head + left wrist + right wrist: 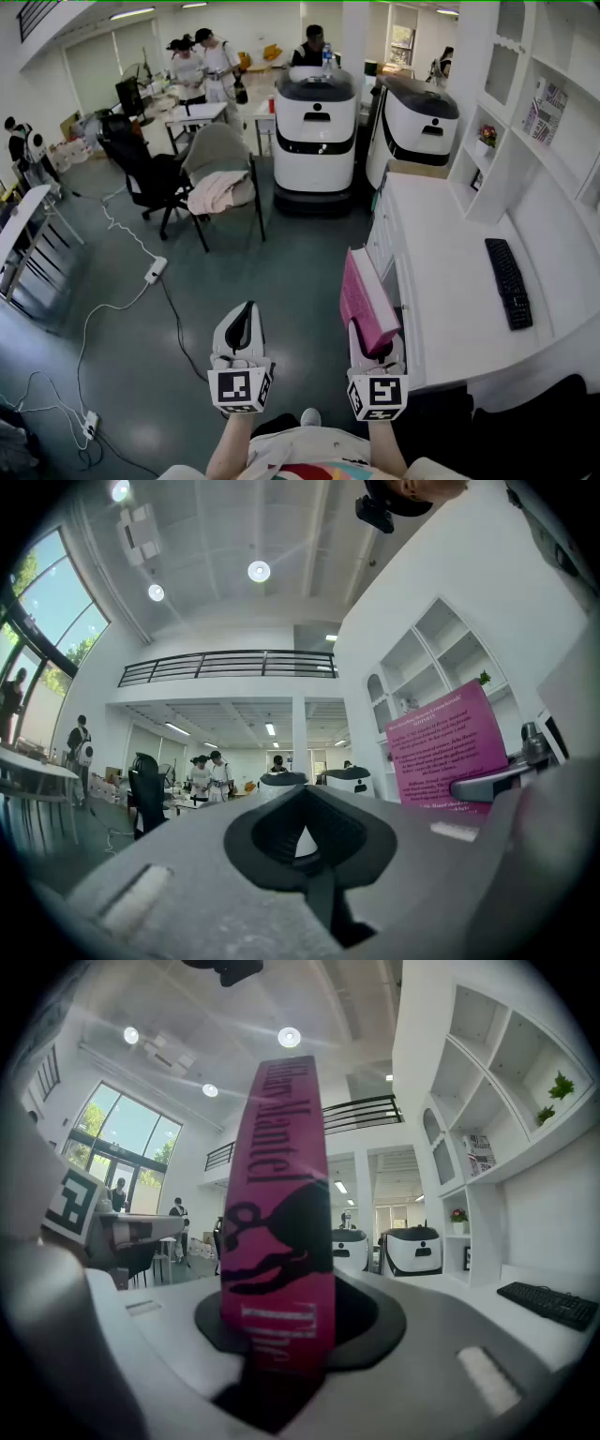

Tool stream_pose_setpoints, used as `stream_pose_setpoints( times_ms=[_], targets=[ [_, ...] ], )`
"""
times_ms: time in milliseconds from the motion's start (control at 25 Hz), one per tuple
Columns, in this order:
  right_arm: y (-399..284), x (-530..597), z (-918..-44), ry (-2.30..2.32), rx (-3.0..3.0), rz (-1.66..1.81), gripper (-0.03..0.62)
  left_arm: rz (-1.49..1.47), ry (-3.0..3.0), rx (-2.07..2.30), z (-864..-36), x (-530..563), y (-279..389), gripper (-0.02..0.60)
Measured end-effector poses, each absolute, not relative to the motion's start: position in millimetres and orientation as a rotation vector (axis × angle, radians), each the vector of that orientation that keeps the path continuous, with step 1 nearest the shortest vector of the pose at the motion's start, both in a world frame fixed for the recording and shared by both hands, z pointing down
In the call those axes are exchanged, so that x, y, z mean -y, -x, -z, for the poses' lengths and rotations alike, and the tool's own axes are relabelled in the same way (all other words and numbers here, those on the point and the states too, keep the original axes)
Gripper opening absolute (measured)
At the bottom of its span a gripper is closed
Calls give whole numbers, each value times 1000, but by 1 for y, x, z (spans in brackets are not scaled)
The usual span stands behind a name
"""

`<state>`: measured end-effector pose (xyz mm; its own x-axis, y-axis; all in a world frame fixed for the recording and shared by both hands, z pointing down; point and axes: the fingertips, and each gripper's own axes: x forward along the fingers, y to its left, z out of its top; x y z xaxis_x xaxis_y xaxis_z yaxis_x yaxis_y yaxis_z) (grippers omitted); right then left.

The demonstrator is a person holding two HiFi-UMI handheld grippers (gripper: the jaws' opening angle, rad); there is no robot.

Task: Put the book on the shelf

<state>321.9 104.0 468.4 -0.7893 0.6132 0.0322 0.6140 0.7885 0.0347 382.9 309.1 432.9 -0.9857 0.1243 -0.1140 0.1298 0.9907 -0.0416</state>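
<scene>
The pink book (360,296) (black-printed spine) stands upright in the right gripper (377,349).

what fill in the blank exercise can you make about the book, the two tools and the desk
The right tool is shut on a ___ book.
The left tool holds ___.
On the white desk lies a black ___.
Missing words: pink; nothing; keyboard.

Big open office: grey floor (281,272) with cables (122,301) trailing across, white worktop (450,281) and wall shelves (525,103) on the right, black office chair (150,183), tall windows (127,1133), round ceiling lights (259,571), railed balcony (225,665).
</scene>
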Motion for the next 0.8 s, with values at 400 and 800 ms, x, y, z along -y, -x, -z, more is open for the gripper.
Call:
stream_pose_setpoints(
  times_ms=[400, 800],
  targets=[
    [-321, -108, -462, 1051, 2956, 40, 143, 73, -235, -3002, -424, -317, -389, 2],
    [-318, -103, -465, 1041, 2951, -42, 143, 80, -248, -3010, -424, -311, -393, 2]
  ],
)
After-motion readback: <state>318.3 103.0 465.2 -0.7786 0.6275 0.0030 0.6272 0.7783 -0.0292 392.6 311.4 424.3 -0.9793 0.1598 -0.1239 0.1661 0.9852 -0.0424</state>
